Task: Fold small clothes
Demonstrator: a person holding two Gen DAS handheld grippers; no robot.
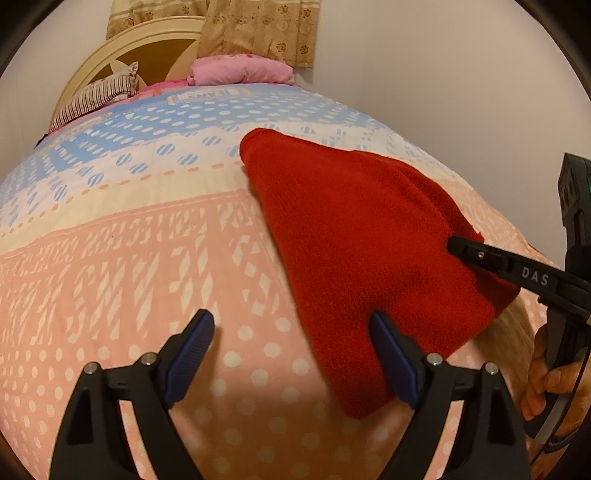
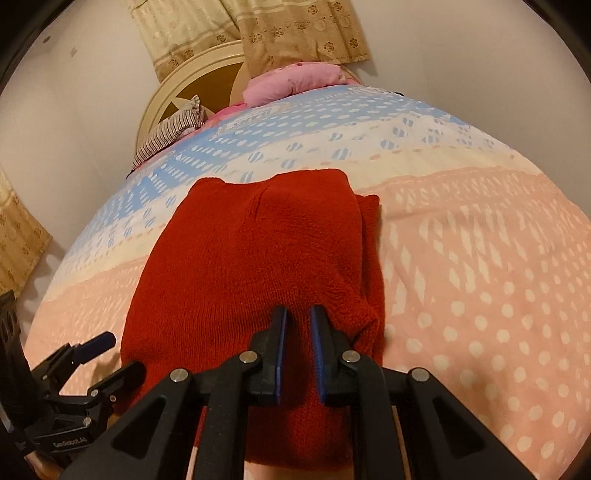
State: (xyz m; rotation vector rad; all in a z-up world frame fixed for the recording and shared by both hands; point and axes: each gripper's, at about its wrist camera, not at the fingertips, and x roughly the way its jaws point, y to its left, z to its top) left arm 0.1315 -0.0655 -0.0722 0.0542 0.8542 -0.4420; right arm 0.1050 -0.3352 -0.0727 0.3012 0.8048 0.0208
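A red knitted garment point(image 1: 354, 236) lies folded on the bed, also seen in the right wrist view point(image 2: 258, 251). My left gripper point(image 1: 291, 332) is open and empty, just above the bedspread at the garment's near left edge; its right finger point(image 1: 391, 354) overlaps the red cloth. My right gripper point(image 2: 298, 325) is nearly shut, its fingers pinching the red cloth at the near right part of the garment. The right gripper shows in the left wrist view point(image 1: 458, 245) resting on the garment's right side. The left gripper shows at the lower left of the right wrist view point(image 2: 99, 354).
The bed has a pink, cream and blue patterned bedspread point(image 1: 147, 258). A pink folded blanket point(image 1: 240, 70) and a striped pillow point(image 1: 96, 96) lie by the cream headboard point(image 1: 122, 48). Floral curtains point(image 2: 258, 29) hang behind. A white wall point(image 1: 461, 74) runs along the right.
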